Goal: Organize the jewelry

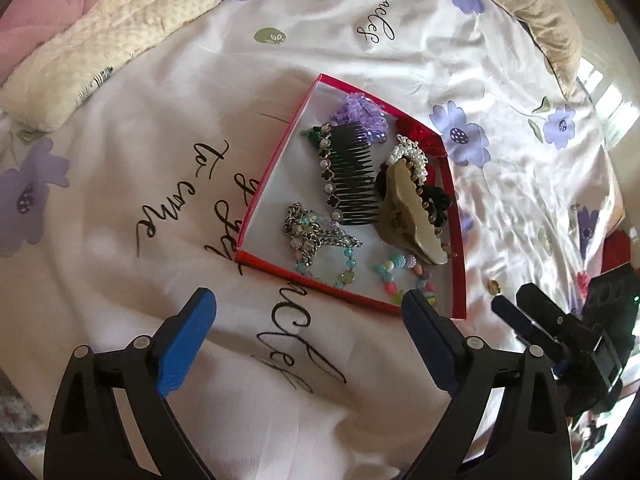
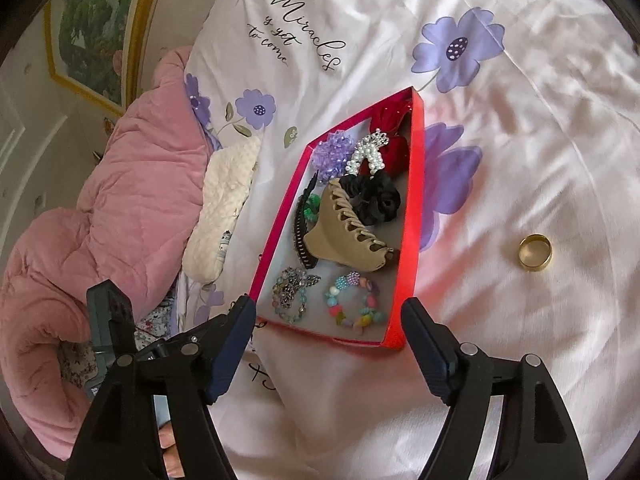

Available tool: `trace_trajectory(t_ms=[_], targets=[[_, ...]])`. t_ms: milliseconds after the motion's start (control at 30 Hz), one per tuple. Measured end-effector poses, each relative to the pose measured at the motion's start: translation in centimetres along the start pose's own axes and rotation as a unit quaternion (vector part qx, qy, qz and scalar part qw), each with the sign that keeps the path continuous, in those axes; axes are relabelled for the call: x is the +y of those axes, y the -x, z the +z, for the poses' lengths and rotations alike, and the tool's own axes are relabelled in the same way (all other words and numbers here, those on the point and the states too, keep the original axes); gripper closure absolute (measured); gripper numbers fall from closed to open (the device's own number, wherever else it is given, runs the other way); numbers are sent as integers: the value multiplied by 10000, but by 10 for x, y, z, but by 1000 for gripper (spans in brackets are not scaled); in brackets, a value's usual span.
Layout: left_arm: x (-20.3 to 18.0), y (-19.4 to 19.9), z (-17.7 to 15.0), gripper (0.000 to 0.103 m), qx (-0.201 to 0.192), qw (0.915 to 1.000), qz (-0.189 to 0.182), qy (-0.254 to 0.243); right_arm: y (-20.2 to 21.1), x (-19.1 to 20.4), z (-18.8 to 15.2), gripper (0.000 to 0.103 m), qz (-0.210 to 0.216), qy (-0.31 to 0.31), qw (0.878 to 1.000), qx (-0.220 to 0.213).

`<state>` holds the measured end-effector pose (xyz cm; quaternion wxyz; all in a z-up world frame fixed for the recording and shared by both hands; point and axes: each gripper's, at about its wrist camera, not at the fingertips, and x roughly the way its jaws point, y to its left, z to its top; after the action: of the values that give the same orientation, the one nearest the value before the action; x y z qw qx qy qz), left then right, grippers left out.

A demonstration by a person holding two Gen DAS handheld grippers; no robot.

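A red-rimmed box (image 1: 276,152) (image 2: 412,216) lies on the bed. It holds a black comb (image 1: 354,176), a beige hair claw (image 1: 412,216) (image 2: 340,236), a silver chain with beads (image 1: 308,236) (image 2: 292,292), a coloured bead bracelet (image 1: 404,276) (image 2: 356,304), and purple, red, black and pearl hair pieces. A gold ring (image 2: 535,251) lies on the sheet right of the box; it also shows small in the left wrist view (image 1: 495,287). My left gripper (image 1: 308,312) is open and empty just in front of the box. My right gripper (image 2: 328,320) is open and empty at the box's near edge.
The white sheet (image 1: 160,184) has purple flowers and black script. A cream pillow (image 1: 92,60) and a pink quilt (image 2: 100,216) lie to the left. A beige pillow (image 1: 536,12) lies at the far right. The right gripper's body (image 1: 580,336) shows in the left wrist view.
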<state>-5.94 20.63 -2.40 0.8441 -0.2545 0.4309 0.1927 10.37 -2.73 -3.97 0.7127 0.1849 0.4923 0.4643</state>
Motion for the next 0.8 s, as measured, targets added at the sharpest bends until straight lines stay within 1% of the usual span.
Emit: trace_trajectory(t_ms=[67,200,300,367,433,500,533,600,633,700,800], targets=[[-3,4,-3,9,-37,9998,162,-98,2,5,-1,23,-67,131,9999,-26],[-7,11,-6,8,-101,9992,321,-232,8,16,-3,22,-312,517,9982,-36],[-7,17,-8,8,-95,9988,369,-291,13,27,0,20,-558,892,9945,-1],[-7,24,-7,8,-143,9986,383,-340,15,35,3,18,-648,1169,9910,100],[-10,35,-3,8,-249,9976,430,-478,19,46,8,16,-759,1511,9853,232],[-15,44,1,4,-340,9961,492,-646,22,61,14,10,-951,1942,9756,388],[-18,49,3,4,-393,9952,517,-728,24,70,18,10,-1030,2199,9690,458],[-25,60,10,0,-581,9921,633,-911,26,84,25,6,-1110,2551,9589,557],[-28,63,14,0,-646,9906,696,-980,27,91,29,5,-1135,2721,9535,622],[-33,65,23,0,-738,9873,877,-1098,28,103,38,3,-1204,2979,9448,636],[-36,62,33,0,-806,9849,1117,-1051,26,112,50,0,-1296,3135,9389,581]])
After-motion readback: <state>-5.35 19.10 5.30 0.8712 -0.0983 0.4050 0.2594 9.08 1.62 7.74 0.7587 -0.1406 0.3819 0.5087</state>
